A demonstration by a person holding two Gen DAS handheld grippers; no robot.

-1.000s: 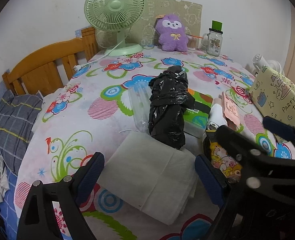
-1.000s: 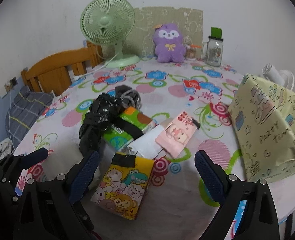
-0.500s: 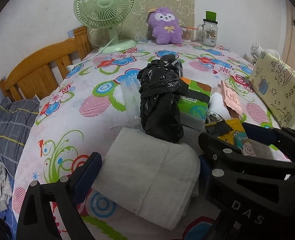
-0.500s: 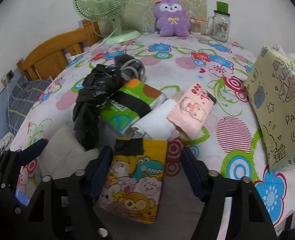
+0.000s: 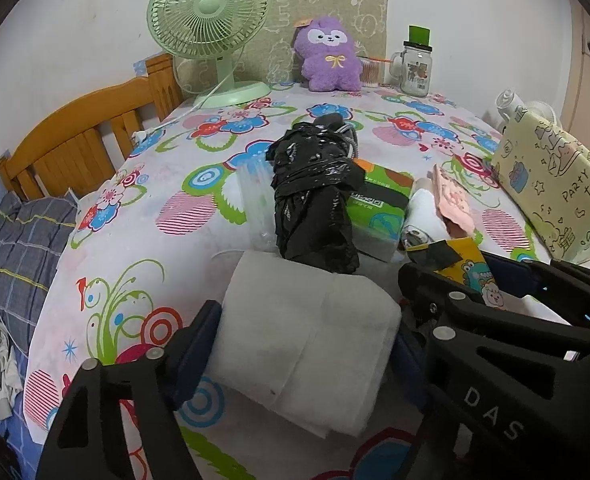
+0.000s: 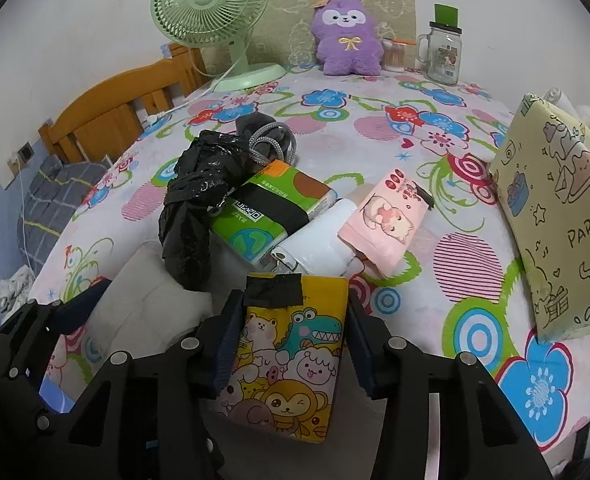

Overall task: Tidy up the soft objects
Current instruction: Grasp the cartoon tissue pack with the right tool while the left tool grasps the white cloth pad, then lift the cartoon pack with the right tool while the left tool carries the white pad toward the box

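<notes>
Both grippers have just closed in: left gripper (image 5: 303, 344) now squeezes the white folded cloth (image 5: 307, 336) near-left, right gripper (image 6: 291, 344) clamps the cartoon-print pouch (image 6: 287, 360) near-centre, both ready for lifting.

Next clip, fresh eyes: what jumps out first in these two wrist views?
The loud flowered tablecloth, with a heap of soft packs at its near edge: a black plastic bundle lying against a green tissue pack. Up front, the right gripper closes on a yellow cartoon-animal pack, and the left gripper flanks a folded white cloth. At the far edge by the wall stand a purple plush toy and a green fan.
</notes>
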